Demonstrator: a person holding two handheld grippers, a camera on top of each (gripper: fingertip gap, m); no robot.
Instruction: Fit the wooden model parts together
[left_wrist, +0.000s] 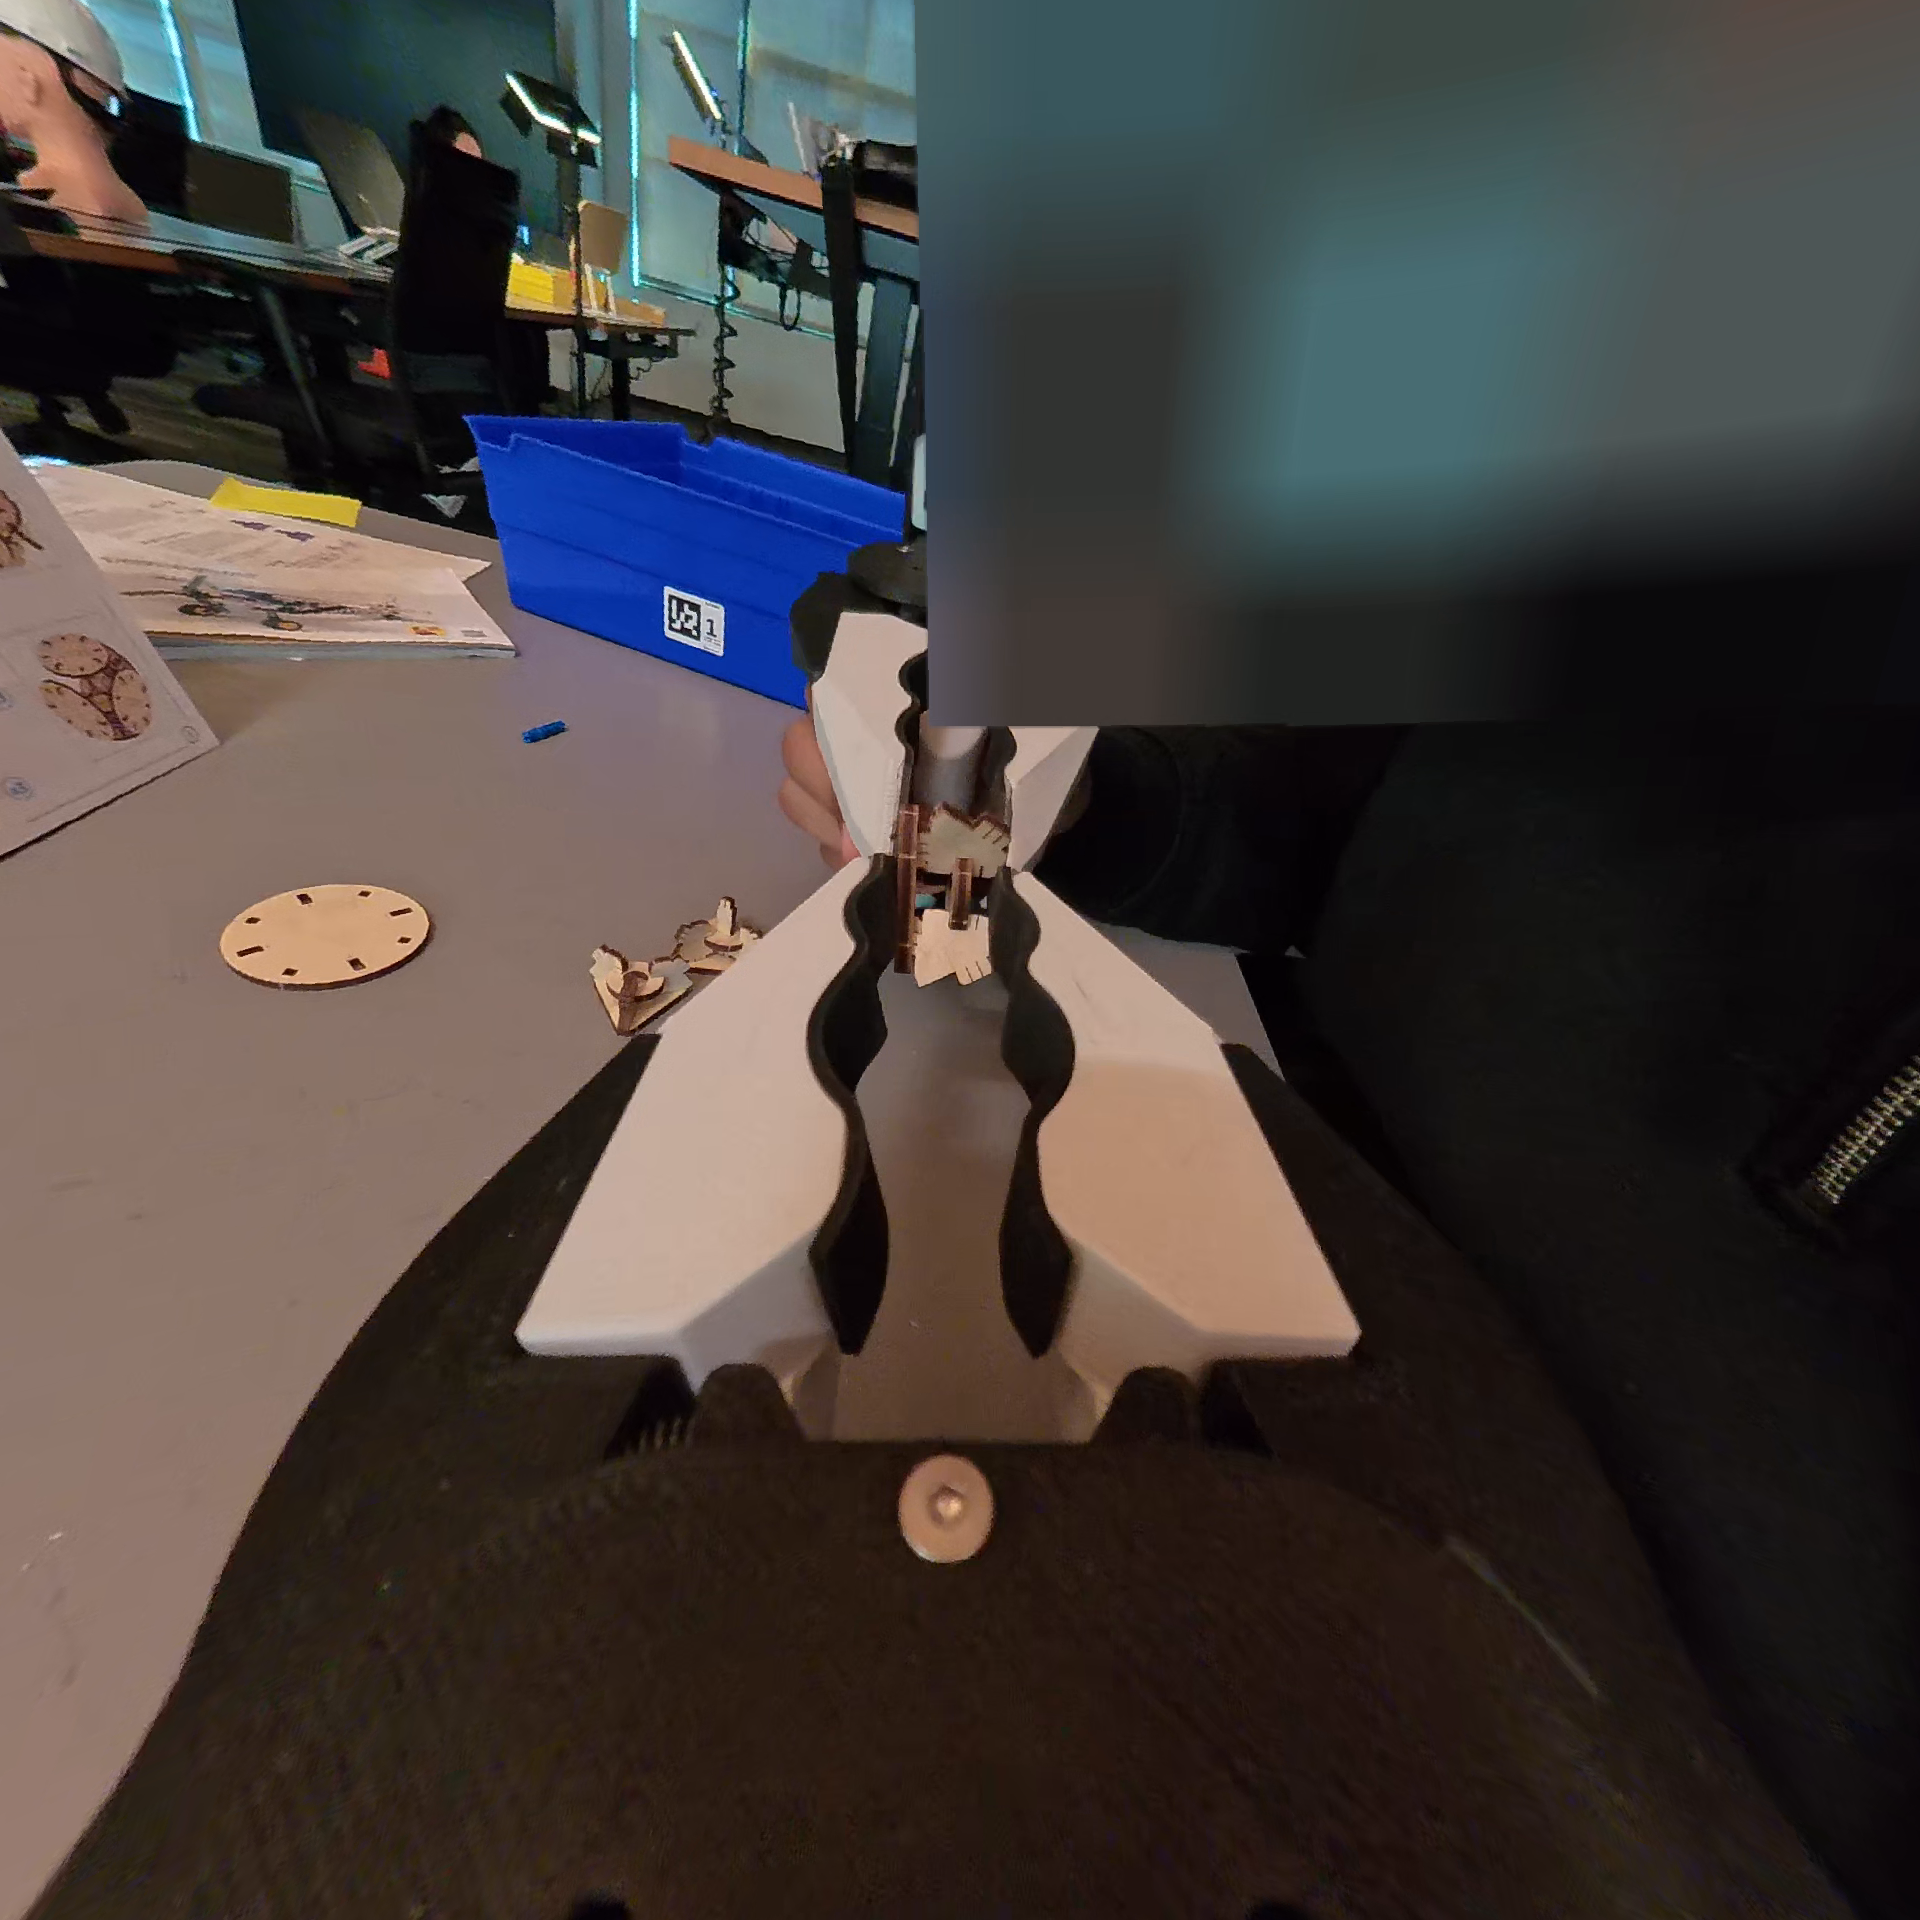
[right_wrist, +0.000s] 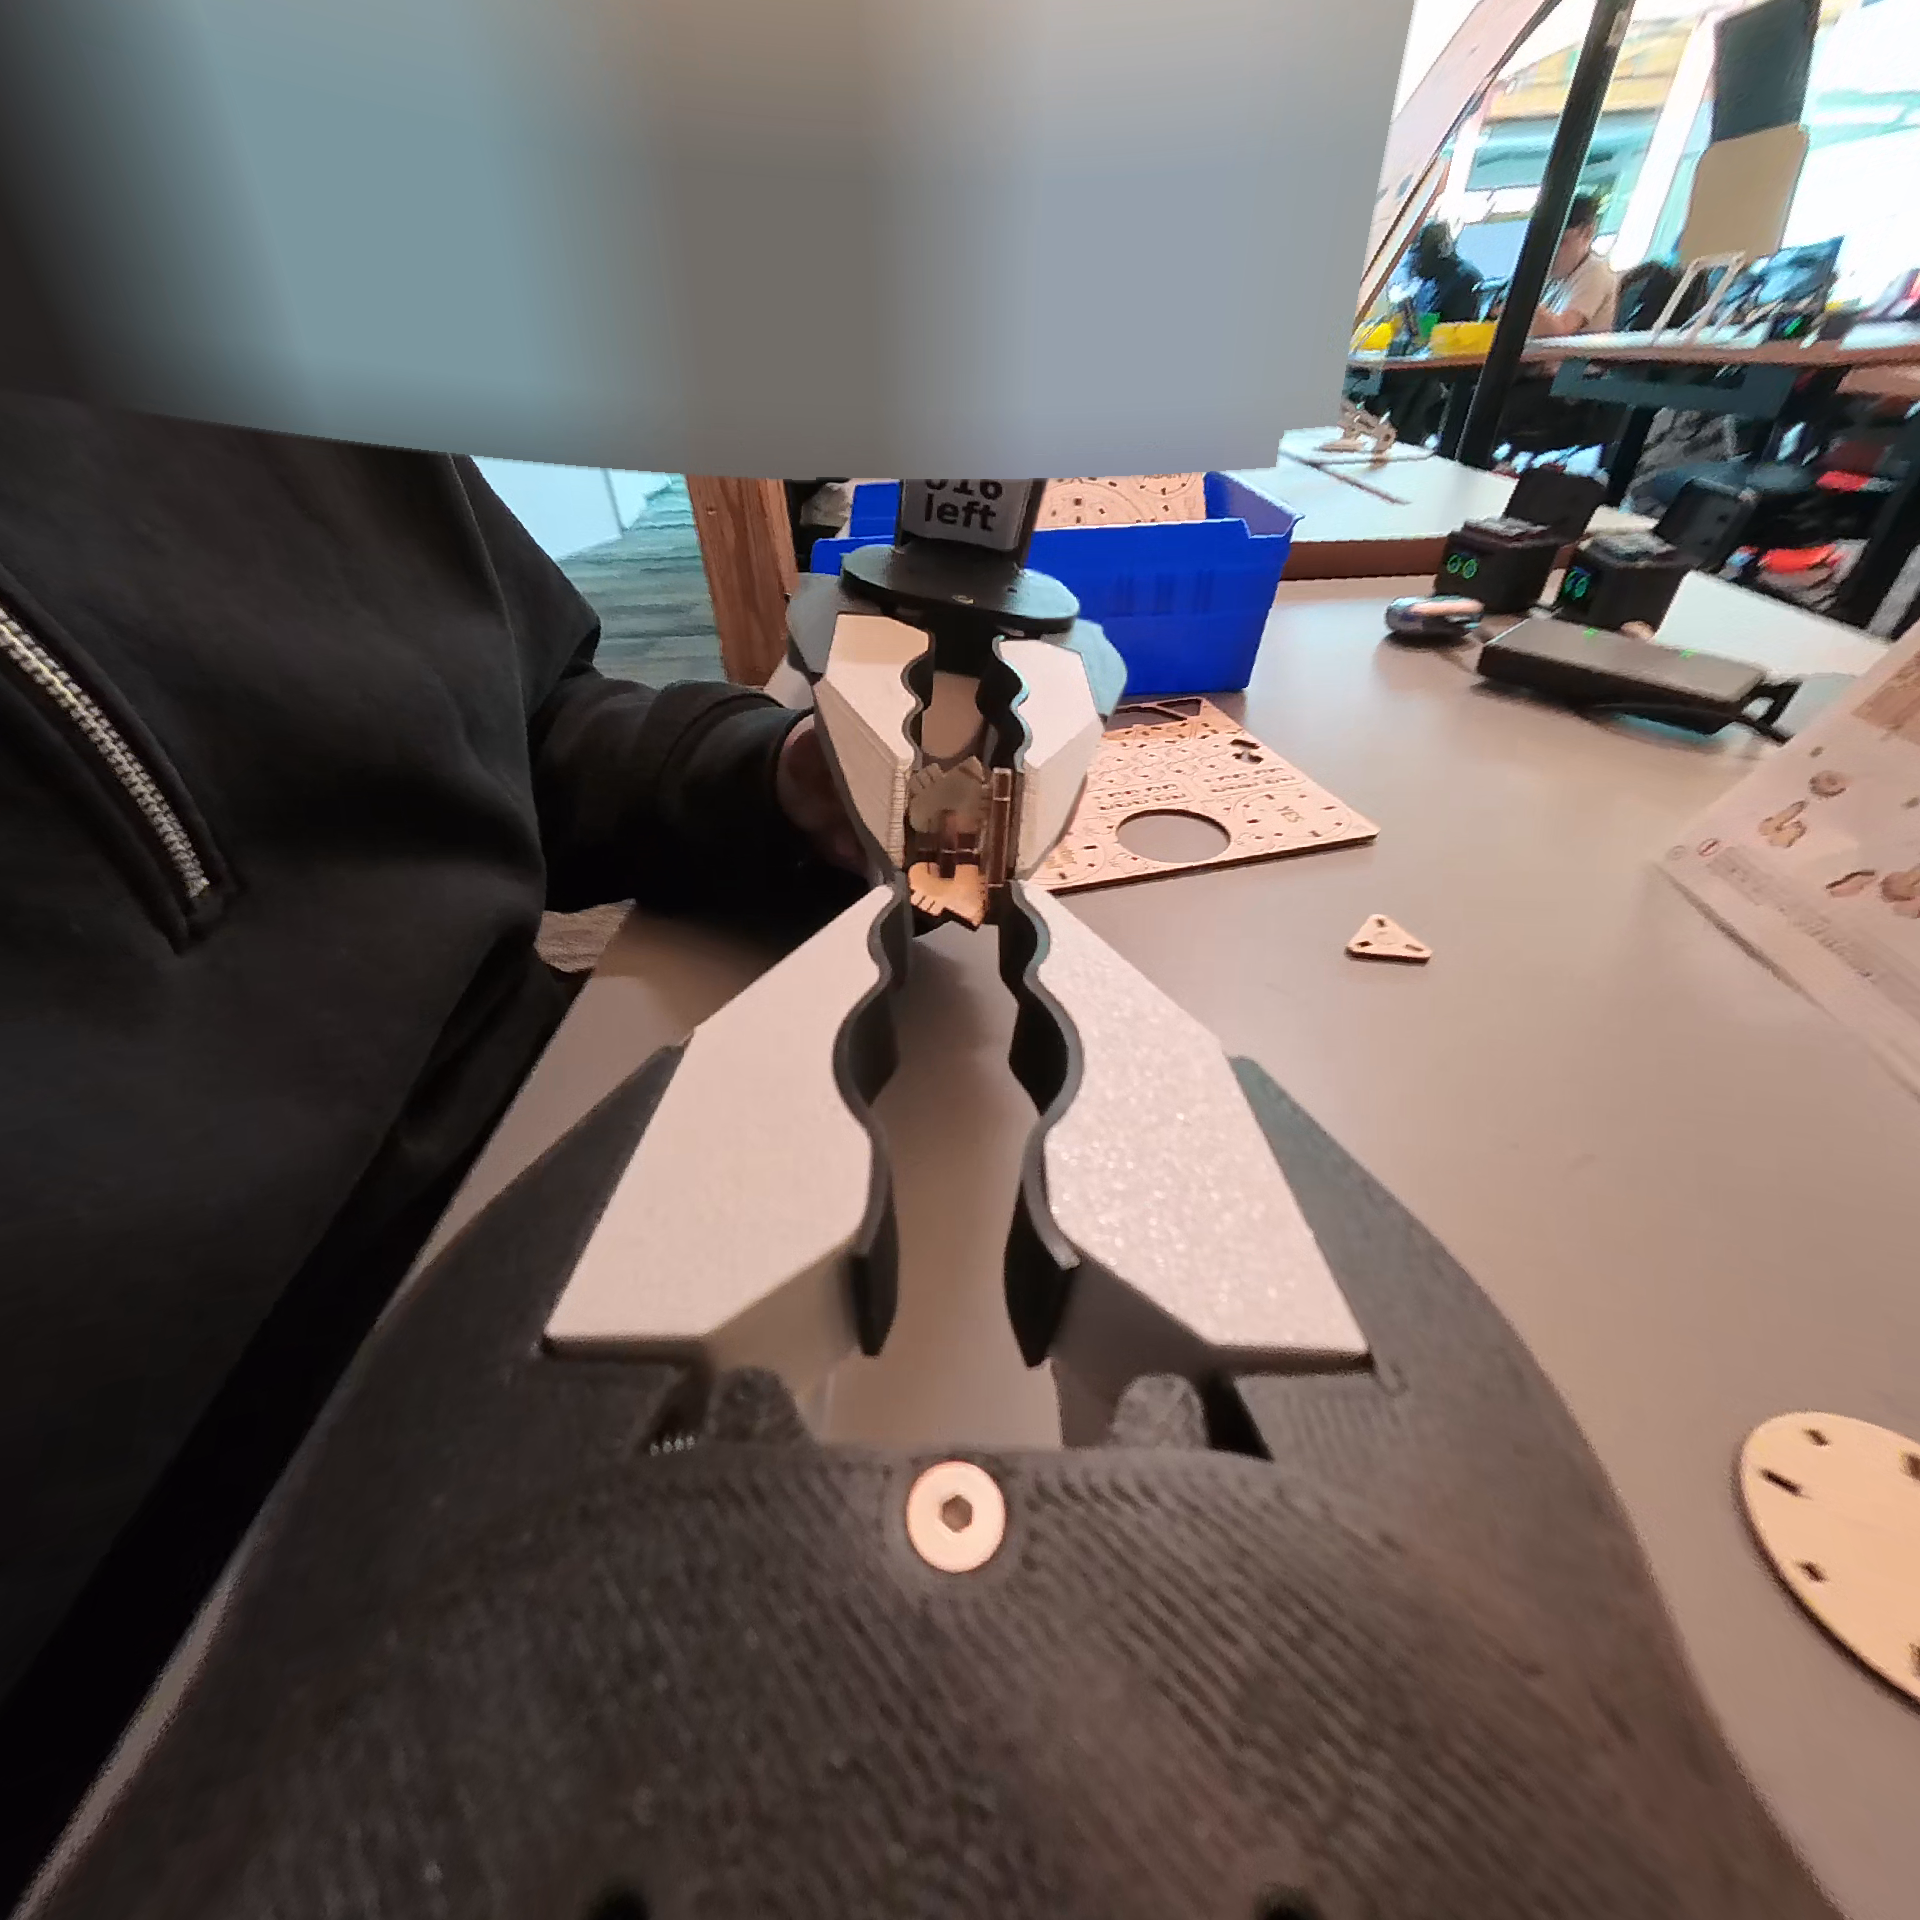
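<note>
I hold a small pale laser-cut wooden assembly (left_wrist: 940, 894) above the grey table (left_wrist: 416, 1195) near its front edge, my left gripper (left_wrist: 940, 914) and right gripper (right_wrist: 951, 899) both clamped on it tip to tip, apparently on opposite ends. A round slotted wooden disc (left_wrist: 324, 935) lies well apart.

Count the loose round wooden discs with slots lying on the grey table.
1. The round slotted disc lies flat left of the left gripper's fingers; the right wrist view shows the same disc at its lower right edge. Others may lie hidden behind the grippers.
</note>
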